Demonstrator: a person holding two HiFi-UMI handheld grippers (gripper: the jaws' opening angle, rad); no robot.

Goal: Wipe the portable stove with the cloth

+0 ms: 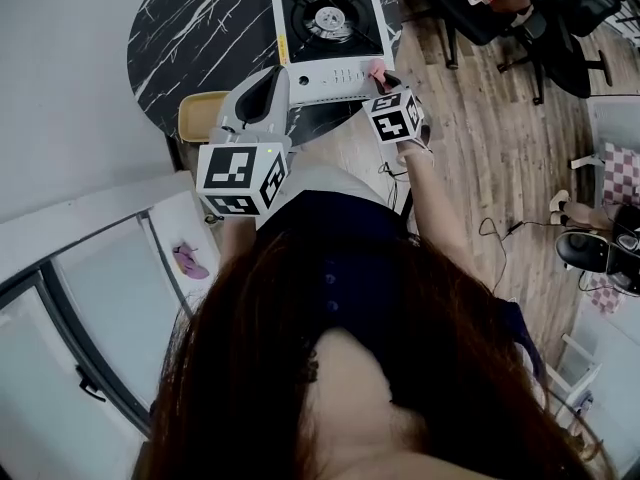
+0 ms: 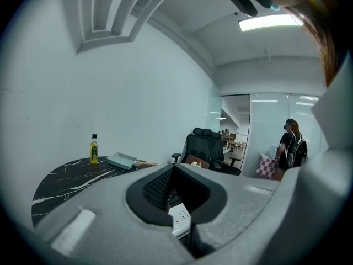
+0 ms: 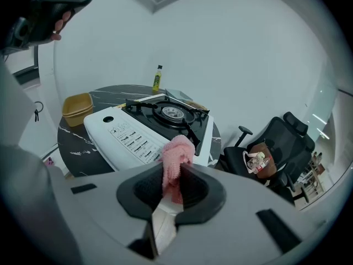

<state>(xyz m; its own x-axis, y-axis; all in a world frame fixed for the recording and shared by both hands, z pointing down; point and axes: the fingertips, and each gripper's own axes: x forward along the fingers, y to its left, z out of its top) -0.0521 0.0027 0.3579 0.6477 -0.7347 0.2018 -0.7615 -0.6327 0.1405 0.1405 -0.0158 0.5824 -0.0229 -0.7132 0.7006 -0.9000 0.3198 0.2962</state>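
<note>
Pink cloth [image 3: 177,153] is bunched and pinched in the right gripper [image 3: 175,175], whose jaws are clenched on it. The cloth hangs just at the front edge of the portable stove [image 3: 138,131], by the white control panel; I cannot tell whether it touches. That stove, white with a black burner top, sits on the round black marbled counter [image 1: 190,28]. The left gripper [image 1: 262,93] hovers off the stove's front-left corner, its jaws drawn together with nothing between them. A yellow tub [image 3: 77,108] sits left of the stove, and an oil bottle [image 3: 158,79] stands behind the stove near the wall.
</note>
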